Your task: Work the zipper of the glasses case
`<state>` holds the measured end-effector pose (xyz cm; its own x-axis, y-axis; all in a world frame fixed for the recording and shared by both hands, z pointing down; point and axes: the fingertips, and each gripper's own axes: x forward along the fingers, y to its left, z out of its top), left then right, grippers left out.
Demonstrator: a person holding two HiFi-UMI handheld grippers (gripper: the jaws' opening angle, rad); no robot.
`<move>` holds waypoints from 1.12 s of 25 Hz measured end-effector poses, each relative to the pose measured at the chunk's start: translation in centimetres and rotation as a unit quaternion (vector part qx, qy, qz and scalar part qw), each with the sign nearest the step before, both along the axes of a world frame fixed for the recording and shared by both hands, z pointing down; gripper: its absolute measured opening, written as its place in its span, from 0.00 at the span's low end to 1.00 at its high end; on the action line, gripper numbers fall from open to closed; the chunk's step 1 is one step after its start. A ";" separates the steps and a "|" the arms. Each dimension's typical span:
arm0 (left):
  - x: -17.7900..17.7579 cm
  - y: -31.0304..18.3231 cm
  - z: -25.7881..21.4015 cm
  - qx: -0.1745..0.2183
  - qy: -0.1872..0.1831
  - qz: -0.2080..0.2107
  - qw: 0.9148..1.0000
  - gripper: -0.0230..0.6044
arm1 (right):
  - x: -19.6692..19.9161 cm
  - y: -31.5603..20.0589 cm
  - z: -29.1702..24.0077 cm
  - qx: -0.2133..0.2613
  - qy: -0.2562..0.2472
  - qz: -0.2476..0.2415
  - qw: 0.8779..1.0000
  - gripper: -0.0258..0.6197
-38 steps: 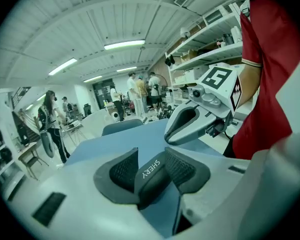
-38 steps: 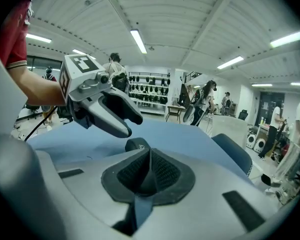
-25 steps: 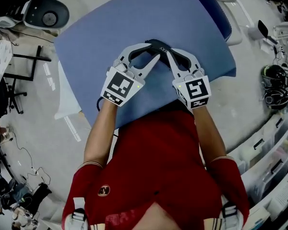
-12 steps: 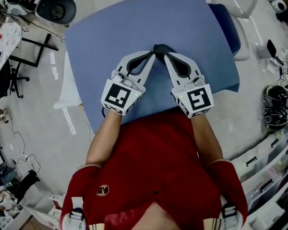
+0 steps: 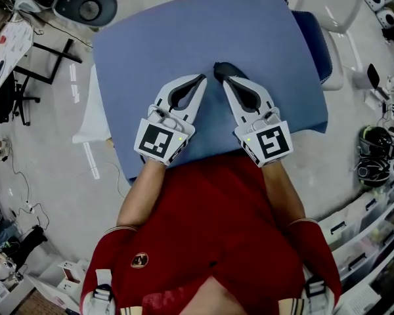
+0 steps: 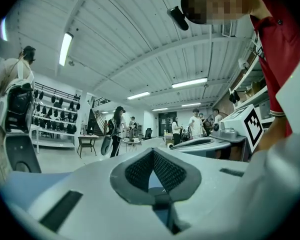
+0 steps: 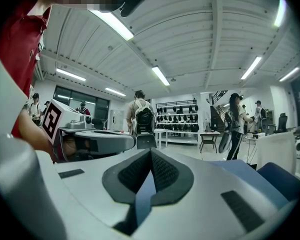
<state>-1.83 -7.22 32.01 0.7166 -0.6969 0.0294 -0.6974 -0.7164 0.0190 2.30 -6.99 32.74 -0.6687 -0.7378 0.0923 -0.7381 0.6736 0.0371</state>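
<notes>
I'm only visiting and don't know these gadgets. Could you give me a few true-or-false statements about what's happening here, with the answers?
1. Both grippers are shut. True: the left gripper and the right gripper each have their jaws together.
2. The glasses case lies on a red cloth. False: the glasses case lies on a blue cloth.
3. The left gripper holds the case. False: nothing is between its jaws, and the case lies by the right gripper's tip.
4. The person wears a red top. True.
</notes>
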 end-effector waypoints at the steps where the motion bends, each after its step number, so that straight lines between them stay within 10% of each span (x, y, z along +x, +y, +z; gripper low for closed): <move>1: -0.3 0.1 -0.2 0.004 0.002 -0.002 1.000 0.05 | -0.2 0.1 0.0 0.000 0.000 -0.001 1.000 0.04; 28: -1.9 1.4 0.5 -0.009 0.013 0.018 1.000 0.05 | -1.4 1.7 1.1 -0.014 0.007 0.010 1.000 0.04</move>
